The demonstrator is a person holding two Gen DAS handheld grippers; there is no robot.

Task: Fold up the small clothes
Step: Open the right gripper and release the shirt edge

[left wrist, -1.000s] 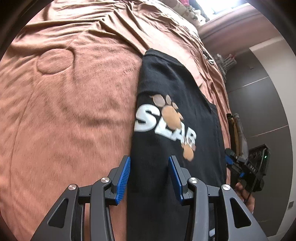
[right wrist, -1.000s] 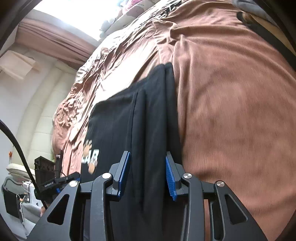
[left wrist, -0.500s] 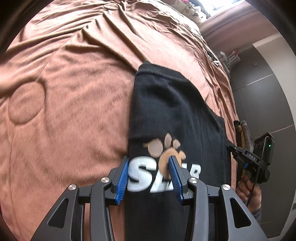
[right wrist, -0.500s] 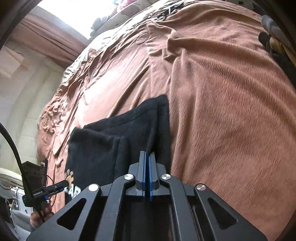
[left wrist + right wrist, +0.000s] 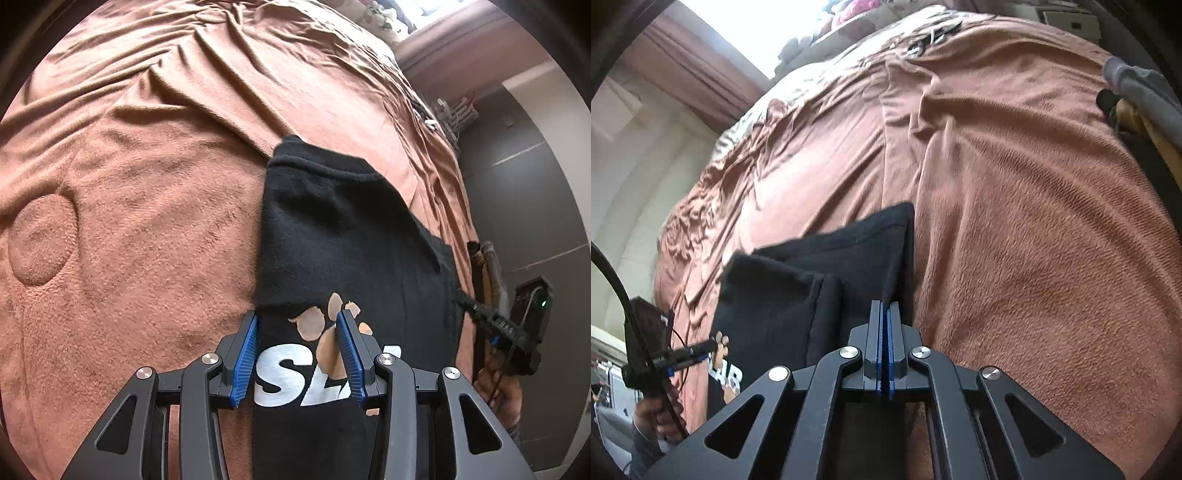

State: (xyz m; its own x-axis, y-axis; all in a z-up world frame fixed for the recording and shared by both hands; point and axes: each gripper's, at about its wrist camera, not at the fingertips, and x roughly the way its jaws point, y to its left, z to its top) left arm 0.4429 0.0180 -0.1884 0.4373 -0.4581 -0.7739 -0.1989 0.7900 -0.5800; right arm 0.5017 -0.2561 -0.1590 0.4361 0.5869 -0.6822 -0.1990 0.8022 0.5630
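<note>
A small black T-shirt is laid on a brown blanket, folded lengthwise into a narrow strip with its sides turned in. A stitched hem is seen at its far end, and a tan paw print with white block letters is printed on the part nearest the left gripper. That gripper's blue pads are held apart above the print, one over the shirt's left edge and one over the paw; nothing is gripped between them.

From the right wrist view, the shirt is seen just ahead and to the left of the right gripper, its layers stacked in soft ridges. The jaws of the right gripper are pressed fully together. Whether the shirt's right edge is pinched cannot be told.
</note>
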